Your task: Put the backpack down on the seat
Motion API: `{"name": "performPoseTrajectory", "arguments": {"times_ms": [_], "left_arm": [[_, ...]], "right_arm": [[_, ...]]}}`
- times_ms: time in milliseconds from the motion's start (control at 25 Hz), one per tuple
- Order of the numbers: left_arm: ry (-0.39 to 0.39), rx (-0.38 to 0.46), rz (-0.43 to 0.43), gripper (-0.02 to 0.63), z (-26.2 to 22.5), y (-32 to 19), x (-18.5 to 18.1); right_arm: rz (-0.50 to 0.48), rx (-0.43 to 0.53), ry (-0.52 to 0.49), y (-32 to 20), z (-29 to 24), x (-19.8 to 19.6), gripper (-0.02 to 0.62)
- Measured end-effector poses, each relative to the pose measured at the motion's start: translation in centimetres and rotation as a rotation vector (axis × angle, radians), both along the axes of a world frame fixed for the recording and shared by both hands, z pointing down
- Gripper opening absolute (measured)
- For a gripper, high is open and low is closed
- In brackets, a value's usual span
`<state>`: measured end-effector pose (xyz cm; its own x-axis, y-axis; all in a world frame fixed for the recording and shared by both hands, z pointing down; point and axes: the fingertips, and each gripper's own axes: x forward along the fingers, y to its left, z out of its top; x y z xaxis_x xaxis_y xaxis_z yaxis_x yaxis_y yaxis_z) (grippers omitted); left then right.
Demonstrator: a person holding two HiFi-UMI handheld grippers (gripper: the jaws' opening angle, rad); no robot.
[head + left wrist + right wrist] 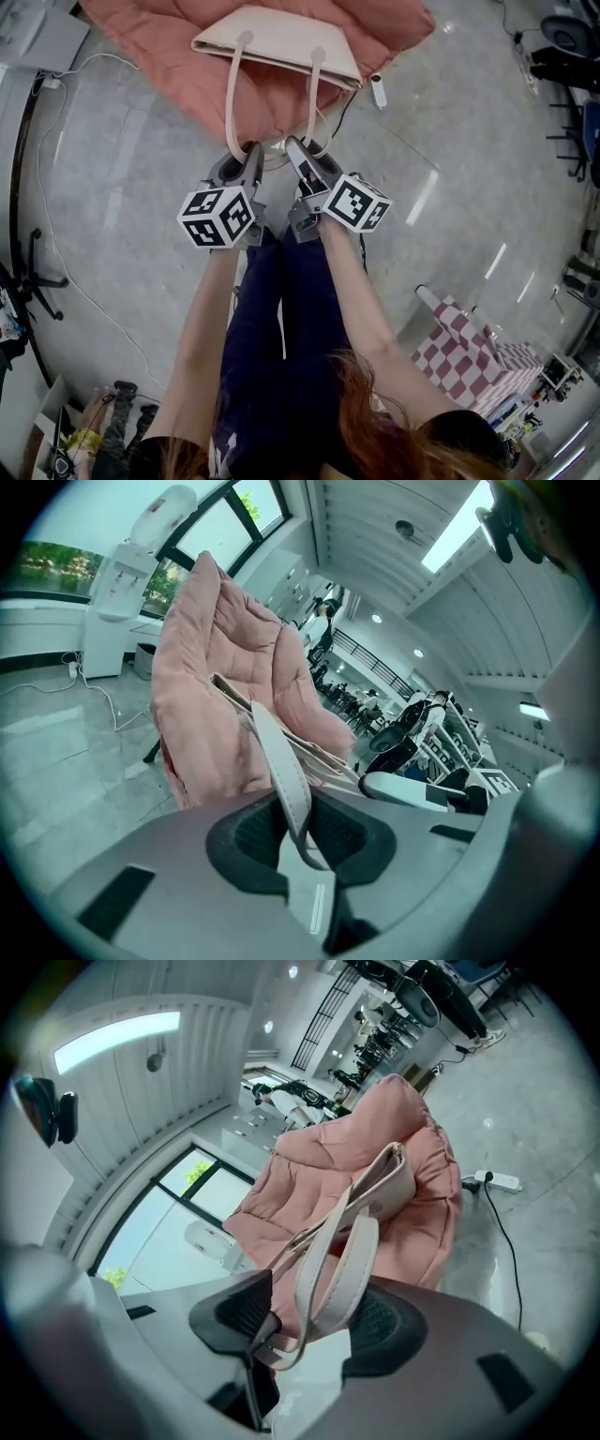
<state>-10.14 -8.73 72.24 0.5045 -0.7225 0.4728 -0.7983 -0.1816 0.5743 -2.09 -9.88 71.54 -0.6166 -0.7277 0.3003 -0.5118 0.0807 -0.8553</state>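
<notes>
Two straps are running from the backpack (281, 42) back to the tools, one to each. The backpack is lying on the pink seat (159, 47), directly ahead of both grippers, with its long axis running crosswise to the straps. It appears to be resting there already.

The left gripper (250, 152) is clamping the left strap (232, 94) flat between its pads. The right gripper (298, 148) is standing with its jaws apart. The right strap (314, 94) is lying in the gap as a loose loop, and neither pad is pressing it.

The two grippers are sitting side by side at the seat's near edge, about equally near the backpack.

Count: one backpack, one seat, two straps, two grippers.

Judgement: the coming move is depending on the left jaws freeing their strap and on both tools drawing back along the strap lines.
</notes>
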Motion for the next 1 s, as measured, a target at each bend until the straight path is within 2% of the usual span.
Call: {"name": "performPoseTrajectory", "arguments": {"times_ms": [80,120,360,680,1000], "left_arm": [[0.001,-0.009,0.005,0.130,-0.1,0.0,0.3],[-0.002,-0.014,0.011,0.159,-0.2,0.1,0.6],[-0.060,-0.006,0.023,0.252,-0.4,0.0,1.8],[-0.072,-0.073,0.019,0.265,-0.7,1.4,1.6],[-0.083,-0.154,0.006,0.270,-1.7,3.6,1.0]], "right_arm": [[0.010,-0.012,0.023,0.0,0.2,0.3,0.249],[0.012,-0.020,0.039,0.1,0.3,0.4,0.258],[0.075,-0.088,0.112,0.3,1.3,2.1,0.287],[0.129,-0.150,0.091,2.3,0.6,4.2,0.287],[0.113,-0.132,0.129,2.6,-2.9,4.7,0.287]]}}
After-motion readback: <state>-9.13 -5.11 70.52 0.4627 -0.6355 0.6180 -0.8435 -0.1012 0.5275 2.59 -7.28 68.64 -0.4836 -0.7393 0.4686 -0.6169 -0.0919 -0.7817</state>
